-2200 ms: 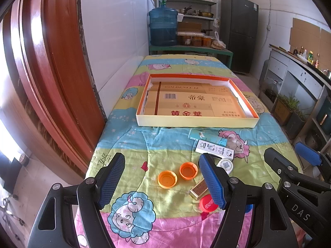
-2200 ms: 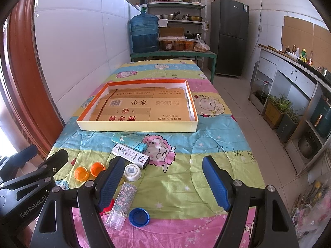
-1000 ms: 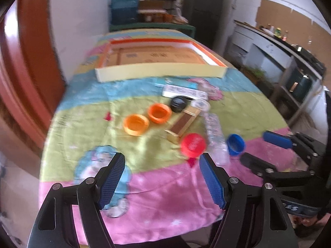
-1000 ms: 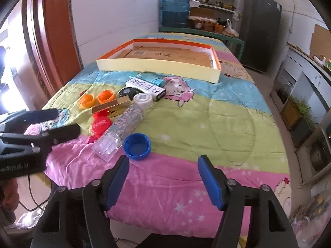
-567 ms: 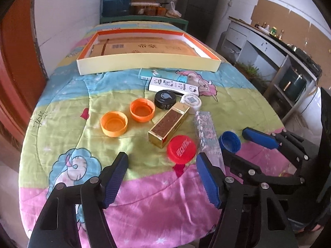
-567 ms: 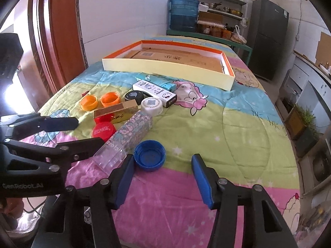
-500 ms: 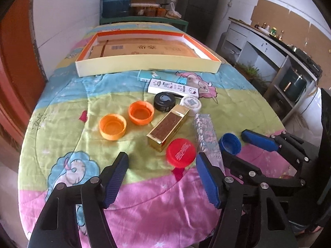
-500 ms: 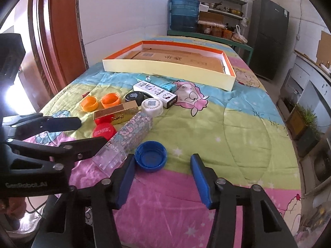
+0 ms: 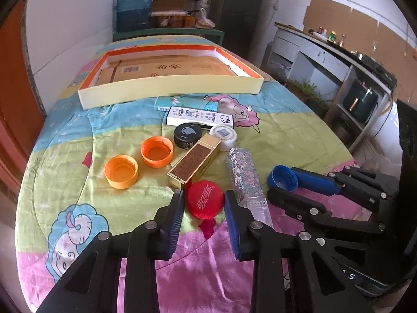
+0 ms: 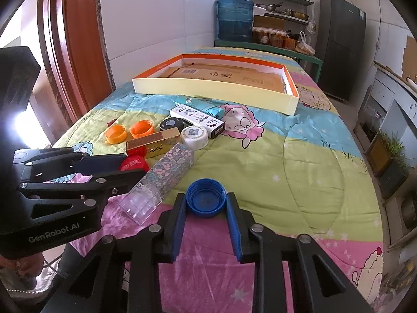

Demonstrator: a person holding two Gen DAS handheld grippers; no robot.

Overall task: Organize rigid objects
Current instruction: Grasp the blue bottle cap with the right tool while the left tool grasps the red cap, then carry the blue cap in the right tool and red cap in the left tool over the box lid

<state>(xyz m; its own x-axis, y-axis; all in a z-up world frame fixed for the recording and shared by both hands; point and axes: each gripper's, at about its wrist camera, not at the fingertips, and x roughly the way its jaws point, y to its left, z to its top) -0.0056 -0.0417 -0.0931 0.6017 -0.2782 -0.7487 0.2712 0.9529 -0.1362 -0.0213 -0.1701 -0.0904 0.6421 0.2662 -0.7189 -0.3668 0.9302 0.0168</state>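
Note:
My left gripper [image 9: 204,203] is shut on a red bottle cap [image 9: 205,199] lying on the quilt; the cap also shows in the right wrist view [image 10: 133,163]. My right gripper [image 10: 206,203] is shut on a blue bottle cap [image 10: 206,200], which also shows in the left wrist view [image 9: 282,178]. Between them lies a clear floral-patterned box [image 9: 246,180]. Behind sit a gold box [image 9: 194,161], two orange caps [image 9: 121,171] [image 9: 157,151], a black lid [image 9: 187,135], a white lid [image 9: 223,133] and a white cartoon box [image 9: 199,116]. A shallow orange-rimmed tray [image 9: 169,87] lined with cardboard lies farther back.
A teal box [image 9: 182,103] lies in front of the tray. The quilt-covered table [image 10: 299,156] drops off on the right toward the floor, cabinets and potted plants. A wooden door frame [image 10: 73,52] and tiled wall stand at the left. Shelves with a water jug [image 10: 234,18] stand behind.
Both grippers moved forward and down to the table. The left jaws closed around the red cap and the right jaws closed around the blue cap.

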